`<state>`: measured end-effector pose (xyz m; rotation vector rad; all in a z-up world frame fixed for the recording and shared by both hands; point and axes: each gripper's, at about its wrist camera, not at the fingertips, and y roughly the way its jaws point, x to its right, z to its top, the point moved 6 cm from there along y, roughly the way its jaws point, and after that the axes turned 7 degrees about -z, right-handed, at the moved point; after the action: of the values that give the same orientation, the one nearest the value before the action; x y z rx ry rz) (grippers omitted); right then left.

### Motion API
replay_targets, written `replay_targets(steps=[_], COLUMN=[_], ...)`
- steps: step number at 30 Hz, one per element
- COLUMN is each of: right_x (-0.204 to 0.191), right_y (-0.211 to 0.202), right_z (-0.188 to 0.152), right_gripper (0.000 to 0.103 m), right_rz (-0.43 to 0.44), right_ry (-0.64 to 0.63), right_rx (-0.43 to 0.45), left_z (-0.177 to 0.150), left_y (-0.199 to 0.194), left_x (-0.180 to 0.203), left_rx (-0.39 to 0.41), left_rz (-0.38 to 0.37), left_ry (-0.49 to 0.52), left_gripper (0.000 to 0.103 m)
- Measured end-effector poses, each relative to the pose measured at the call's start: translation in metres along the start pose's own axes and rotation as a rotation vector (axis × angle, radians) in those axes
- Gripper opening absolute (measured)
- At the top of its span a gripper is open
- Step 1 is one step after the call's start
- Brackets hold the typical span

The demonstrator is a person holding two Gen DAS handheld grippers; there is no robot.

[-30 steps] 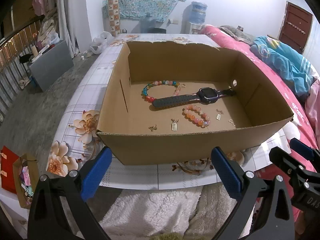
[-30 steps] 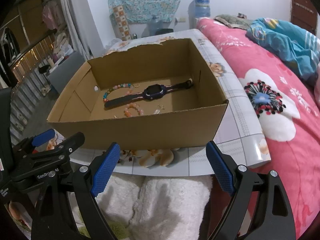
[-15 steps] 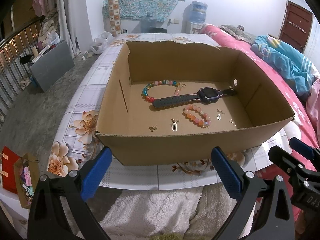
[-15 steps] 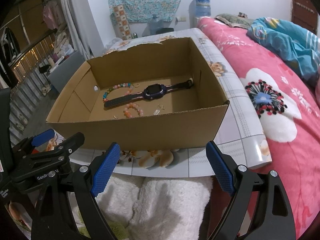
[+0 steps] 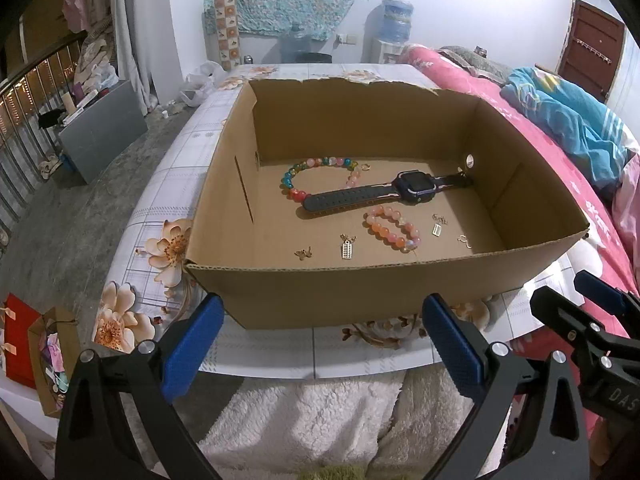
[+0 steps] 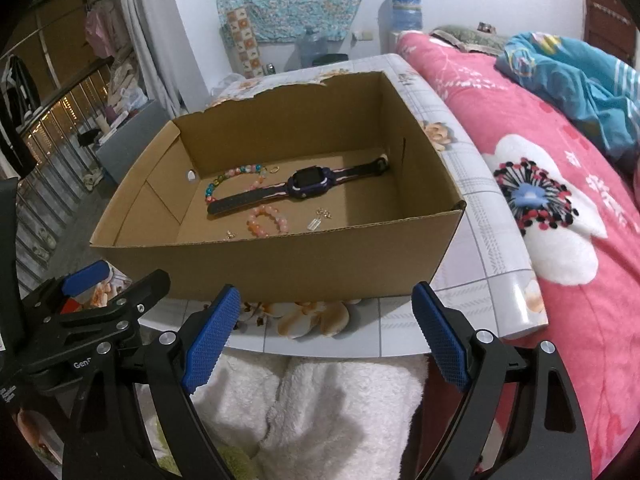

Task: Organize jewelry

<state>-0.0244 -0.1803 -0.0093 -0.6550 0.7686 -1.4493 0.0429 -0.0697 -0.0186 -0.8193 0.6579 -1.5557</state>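
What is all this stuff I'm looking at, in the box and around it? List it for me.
cardboard box: one, brown, open-topped, on the table
table: one, white flowered covering, under the box
watch: one, dark strap with pink edging, lying flat mid-box
multicoloured bead bracelet: one, blue, red, green and pink, behind the watch strap
pink bead bracelet: one, pink-orange, in front of the watch
small gold charms: several, scattered on the box floor near the front
bed cover: one, pink with flowers, right of the table
blue blanket: one, bunched on the bed
fluffy white fabric: below the table edge
left gripper: black, blue pads, open, short of the box
right gripper: same, open, short of the box
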Motion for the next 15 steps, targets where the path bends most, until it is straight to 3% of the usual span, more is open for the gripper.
replay_targets(steps=[15], right_x=[0.0007], right_y=[0.0022], right_z=[-0.0009], right_gripper=[0.084], right_rz=[0.001], right_ry=[0.002], right_rx=[-0.003], left_z=[0.0003], left_y=[-0.0013], left_x=[0.0004], left_rx=[-0.007], left_rz=[0.000], left_ry=[0.001], left_gripper=[0.097])
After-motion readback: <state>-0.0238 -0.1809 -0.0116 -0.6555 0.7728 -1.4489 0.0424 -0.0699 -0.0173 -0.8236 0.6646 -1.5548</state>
